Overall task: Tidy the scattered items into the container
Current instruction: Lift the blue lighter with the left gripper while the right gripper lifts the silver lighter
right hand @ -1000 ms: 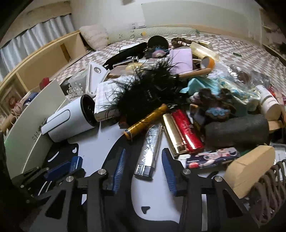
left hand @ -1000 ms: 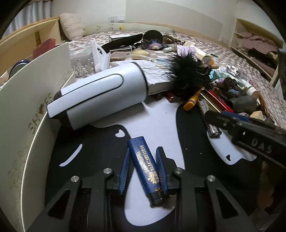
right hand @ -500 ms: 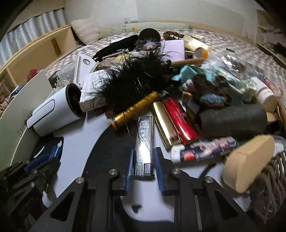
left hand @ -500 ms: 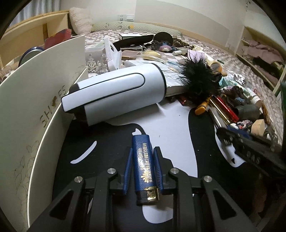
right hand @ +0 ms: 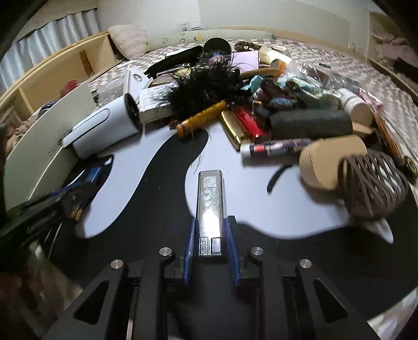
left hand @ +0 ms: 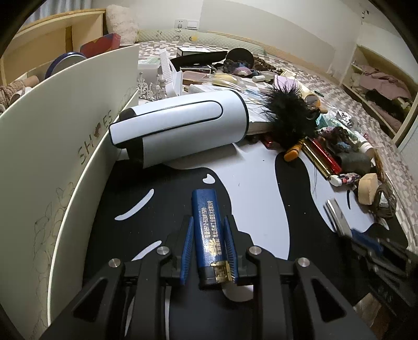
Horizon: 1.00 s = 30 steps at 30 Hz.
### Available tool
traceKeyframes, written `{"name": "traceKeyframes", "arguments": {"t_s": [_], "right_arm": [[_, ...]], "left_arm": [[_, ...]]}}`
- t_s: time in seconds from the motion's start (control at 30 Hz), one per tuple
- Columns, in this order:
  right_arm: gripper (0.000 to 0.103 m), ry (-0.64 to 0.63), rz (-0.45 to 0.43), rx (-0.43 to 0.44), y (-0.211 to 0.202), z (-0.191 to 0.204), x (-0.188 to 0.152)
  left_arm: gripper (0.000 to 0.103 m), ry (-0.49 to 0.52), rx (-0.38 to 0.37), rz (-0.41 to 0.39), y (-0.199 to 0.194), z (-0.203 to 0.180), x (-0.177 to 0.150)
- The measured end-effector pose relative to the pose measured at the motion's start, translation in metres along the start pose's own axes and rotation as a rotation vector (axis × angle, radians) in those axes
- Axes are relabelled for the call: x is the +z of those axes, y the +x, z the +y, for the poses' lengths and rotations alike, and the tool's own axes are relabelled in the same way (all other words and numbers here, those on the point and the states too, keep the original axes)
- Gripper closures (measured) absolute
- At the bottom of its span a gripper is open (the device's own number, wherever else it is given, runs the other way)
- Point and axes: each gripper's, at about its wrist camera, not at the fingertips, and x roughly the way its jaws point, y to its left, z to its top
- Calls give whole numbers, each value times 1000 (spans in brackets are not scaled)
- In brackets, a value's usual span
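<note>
Your right tool (right hand: 210, 235) has just clamped slim silver metal lighter (right hand: 210, 198), now drawn clear of clutter pile; left tool (left hand: 208, 245) pinches blue printed lighter (left hand: 207, 230) beside cream shoe-box container (left hand: 47, 146). Both ready for drop-off.

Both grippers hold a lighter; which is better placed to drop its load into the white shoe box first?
Left, probably. The left gripper, shut on the blue lighter, sits right beside the box wall; the right gripper is farther away.

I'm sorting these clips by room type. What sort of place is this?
Probably a bedroom: a checkered mattress-like surface runs back to a pillow by the wall, with open wooden shelving holding folded clothes. The clutter sits on a black-and-white mat.
</note>
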Motion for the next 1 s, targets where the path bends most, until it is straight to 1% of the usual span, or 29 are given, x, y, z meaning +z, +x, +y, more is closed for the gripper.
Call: {"name": "traceKeyframes", "arguments": {"t_s": [0.13, 0.23, 0.27, 0.33, 0.37, 0.5, 0.67, 0.77, 0.8, 0.83, 1.0], "right_arm": [[79, 26, -1, 4, -3, -3, -3], [79, 14, -5, -9, 1, 0, 1], [79, 8, -7, -14, 2, 2, 1], [79, -7, -15, -24, 4, 4, 2], [79, -13, -18, -28, 4, 4, 1], [79, -29, -31, -39, 6, 6, 1], [79, -44, -39, -55, 8, 8, 0], [79, -50, -48, -64, 9, 8, -1], [79, -55, -48, -65, 9, 9, -1], [79, -59, -46, -66, 9, 9, -1], [79, -64, -43, -73, 8, 9, -1]], "left_arm": [[79, -8, -5, -2, 4, 0, 3], [79, -3, 5, -7, 7, -3, 4], [78, 5, 12, -11, 7, -5, 3], [72, 24, 22, -18, 7, -9, 1], [72, 38, 32, -21, 6, -12, 0], [71, 98, 70, -30, 3, -22, -7], [72, 124, 92, -16, 2, -25, -9], [74, 134, 100, -5, 3, -27, -9], [79, 136, 99, -3, 2, -27, -9], [81, 137, 99, -1, 2, -27, -9], [81, 133, 91, 9, 0, -27, -9]]}}
